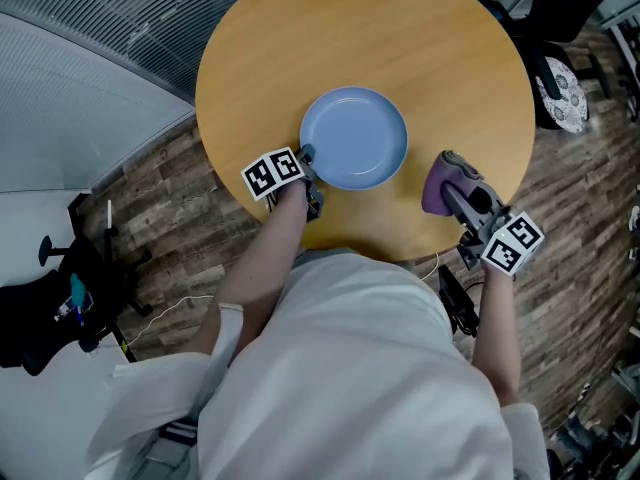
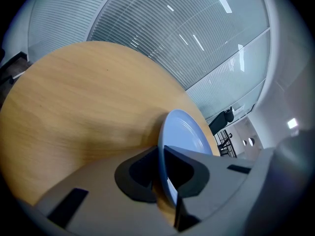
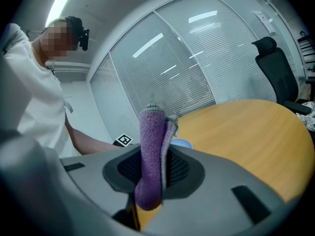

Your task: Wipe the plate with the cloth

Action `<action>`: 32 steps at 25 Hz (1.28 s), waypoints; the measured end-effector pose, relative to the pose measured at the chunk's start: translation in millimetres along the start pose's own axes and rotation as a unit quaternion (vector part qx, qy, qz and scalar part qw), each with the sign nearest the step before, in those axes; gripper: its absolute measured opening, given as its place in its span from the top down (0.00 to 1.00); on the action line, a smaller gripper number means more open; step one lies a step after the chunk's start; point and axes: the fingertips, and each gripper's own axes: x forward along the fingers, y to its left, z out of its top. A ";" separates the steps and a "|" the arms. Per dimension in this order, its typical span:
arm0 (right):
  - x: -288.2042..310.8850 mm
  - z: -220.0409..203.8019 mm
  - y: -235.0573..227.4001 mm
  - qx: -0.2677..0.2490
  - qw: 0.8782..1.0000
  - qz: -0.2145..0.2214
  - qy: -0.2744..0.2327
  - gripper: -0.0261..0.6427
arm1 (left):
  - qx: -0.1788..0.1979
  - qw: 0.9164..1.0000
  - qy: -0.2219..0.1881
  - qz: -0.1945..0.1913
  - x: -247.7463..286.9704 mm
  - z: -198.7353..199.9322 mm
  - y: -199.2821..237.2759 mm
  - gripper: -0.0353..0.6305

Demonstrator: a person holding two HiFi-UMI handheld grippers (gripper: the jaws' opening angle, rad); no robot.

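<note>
Seen from the head view, the blue plate [image 1: 355,136] lies near the middle of the round wooden table [image 1: 400,28]. The left gripper [image 1: 307,156] meets the plate's rim at about 8 o'clock. The right gripper [image 1: 455,168] sits off at the plate's 4 o'clock, apart from it, near the table's edge.

Only the left gripper view shows the bite up close. The two jaws squeeze the thin rim, one on each side, and the rest of the plate runs off toward 1 o'clock.

Only the right gripper view shows the other pinch. There the jaws press on the folded purple cloth [image 3: 151,146] (one layer looks grey), which pokes up at 12 o'clock and hangs down at 6. A black chair [image 3: 275,68] stands at 2 o'clock.

In that view just a small bit of plate peeks out beside the cloth. From the head view, the cloth hides the right jaw tips, and the person's white top [image 1: 350,368] covers the table's near edge.
</note>
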 end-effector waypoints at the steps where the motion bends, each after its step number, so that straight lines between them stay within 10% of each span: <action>1: 0.0 0.1 0.2 0.000 1.000 0.000 0.001 0.82 | 0.005 1.000 0.002 0.004 0.1 -0.2 0.0 0.91; 10: -0.1 -0.8 0.0 -0.004 1.000 -0.004 0.002 0.82 | 0.075 0.995 0.024 0.054 3.1 -1.6 -2.2 0.90; 32: 2.1 4.4 3.3 -0.010 1.000 0.000 -0.004 0.82 | 0.113 0.994 0.013 -0.003 -14.1 3.3 -13.2 0.58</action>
